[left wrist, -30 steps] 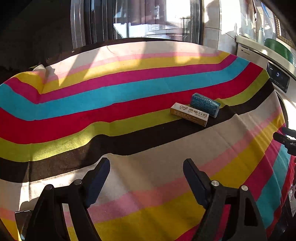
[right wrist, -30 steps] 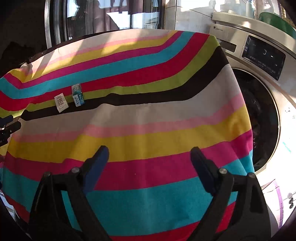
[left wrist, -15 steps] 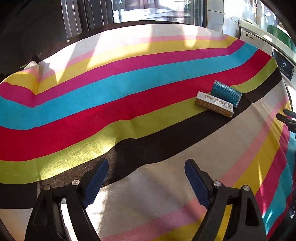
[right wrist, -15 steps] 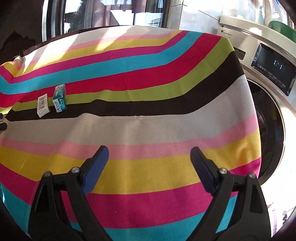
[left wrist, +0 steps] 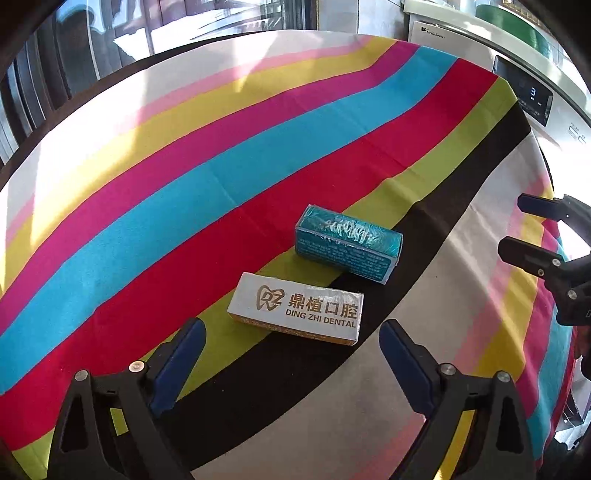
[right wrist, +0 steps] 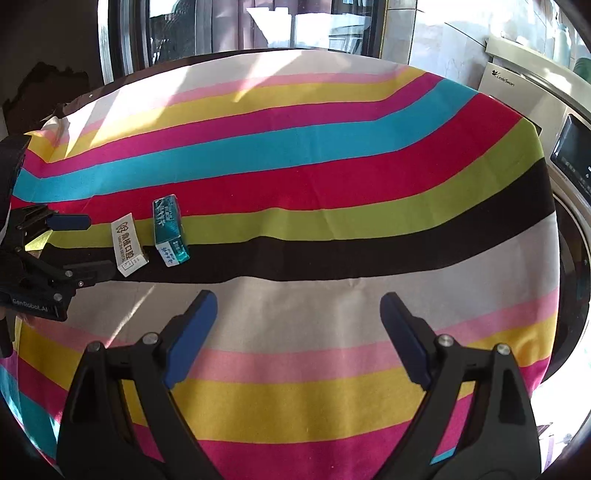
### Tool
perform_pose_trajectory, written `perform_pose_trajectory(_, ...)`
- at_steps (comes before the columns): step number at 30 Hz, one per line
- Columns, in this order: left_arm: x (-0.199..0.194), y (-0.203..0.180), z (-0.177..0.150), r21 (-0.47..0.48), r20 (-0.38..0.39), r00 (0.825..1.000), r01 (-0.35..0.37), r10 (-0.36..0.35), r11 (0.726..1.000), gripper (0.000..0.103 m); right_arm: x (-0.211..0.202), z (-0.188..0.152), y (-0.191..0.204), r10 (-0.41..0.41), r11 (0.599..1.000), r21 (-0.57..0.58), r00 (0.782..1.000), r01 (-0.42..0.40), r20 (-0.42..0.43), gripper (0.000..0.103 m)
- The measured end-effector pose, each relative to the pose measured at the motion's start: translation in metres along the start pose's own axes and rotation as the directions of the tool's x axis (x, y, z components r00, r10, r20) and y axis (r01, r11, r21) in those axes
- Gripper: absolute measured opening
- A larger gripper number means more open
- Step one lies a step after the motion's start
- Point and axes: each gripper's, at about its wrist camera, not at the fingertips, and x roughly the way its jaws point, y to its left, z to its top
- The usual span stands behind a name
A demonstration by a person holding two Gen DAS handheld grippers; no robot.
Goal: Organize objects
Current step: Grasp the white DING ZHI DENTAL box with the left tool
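A white dental box (left wrist: 297, 313) with gold lettering and a teal box (left wrist: 347, 243) lie side by side on the striped tablecloth (left wrist: 184, 192). My left gripper (left wrist: 291, 350) is open and empty, its jaws wide on either side just short of the white box. In the right wrist view the white box (right wrist: 128, 243) and teal box (right wrist: 170, 230) lie at the left, with the left gripper (right wrist: 79, 245) right beside them. My right gripper (right wrist: 297, 325) is open and empty over the cloth's middle, well right of the boxes; it shows at the right edge of the left wrist view (left wrist: 517, 229).
A white washing machine (right wrist: 554, 155) with a display panel stands against the table's right side, its drum door (right wrist: 576, 280) below the cloth edge. Glass doors (right wrist: 258, 33) are behind the table. A green tub (left wrist: 517, 26) sits on the machine.
My left gripper has moved forward and right up to the white box. My right gripper has moved forward over the cloth. Both stay open.
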Motion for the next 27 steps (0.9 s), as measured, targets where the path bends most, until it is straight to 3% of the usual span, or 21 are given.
perform_pose_trajectory(10,0.032,0.005,0.02,0.052,-0.066,0.996,0.058,-0.054,0.997,0.101,0.013,0.001,0.015,0.031,1.0,0.001,0.998,-0.031,-0.057,0.091)
perform_pose_trajectory(16,0.03,0.001,0.015,0.05,-0.056,0.993,0.105,-0.102,0.993,0.083,0.014,0.001,0.015,0.038,0.999,0.011,0.997,-0.037,-0.066,0.091)
perform_pose_trajectory(19,0.023,-0.002,0.008,0.034,-0.065,0.995,0.084,-0.082,0.996,0.083,0.015,0.001,0.018,0.049,0.999,0.015,0.996,-0.048,-0.077,0.091)
perform_pose_trajectory(23,0.01,-0.006,-0.009,-0.081,-0.057,0.998,0.013,-0.018,0.997,0.083,0.021,-0.003,0.022,0.061,0.998,0.016,0.995,-0.06,-0.077,0.092)
perform_pose_trajectory(27,0.003,-0.007,-0.023,-0.253,-0.027,0.994,-0.107,0.103,0.962,0.086,0.031,-0.011,0.026,0.048,0.999,0.016,0.994,-0.047,-0.102,0.092)
